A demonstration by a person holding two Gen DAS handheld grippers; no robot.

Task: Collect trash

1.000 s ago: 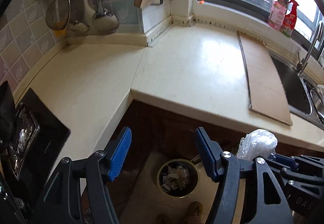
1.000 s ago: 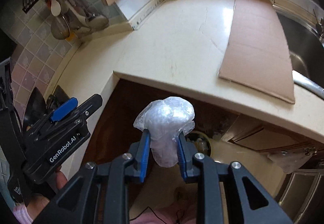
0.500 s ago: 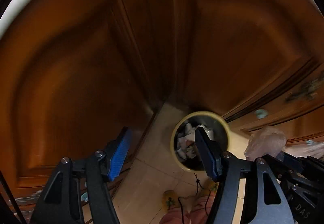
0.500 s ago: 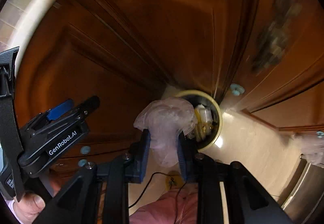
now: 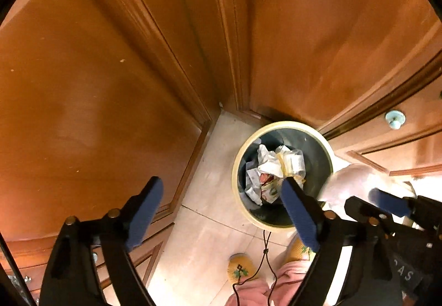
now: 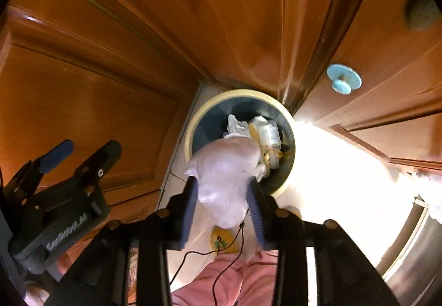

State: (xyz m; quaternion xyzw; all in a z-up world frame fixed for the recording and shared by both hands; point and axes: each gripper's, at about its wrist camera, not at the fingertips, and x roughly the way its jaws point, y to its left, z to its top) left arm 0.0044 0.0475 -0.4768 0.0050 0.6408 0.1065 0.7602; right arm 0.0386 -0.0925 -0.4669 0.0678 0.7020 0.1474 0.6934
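Observation:
A round trash bin with a cream rim (image 5: 235, 165) (image 6: 190, 123) stands on the tiled floor in the corner of the wooden cabinets, with crumpled paper and wrappers (image 5: 273, 165) inside. My right gripper (image 6: 222, 192) is shut on a crumpled clear plastic bag (image 6: 226, 167) and holds it just above the bin's near rim; the bag also shows in the left wrist view (image 5: 356, 181). My left gripper (image 5: 221, 206) is open and empty, left of the right gripper, above the floor beside the bin.
Brown wooden cabinet doors (image 5: 110, 57) close in behind and on both sides of the bin. A light blue knob (image 6: 344, 80) sits on the right door. My yellow slippers (image 5: 240, 268) and pink trousers (image 6: 234, 275) are below. A steel appliance edge (image 6: 414, 250) is at right.
Both grippers dropped from counter height to below the counter and closed in on the bin. The bag stayed held in the right gripper; the left stayed open.

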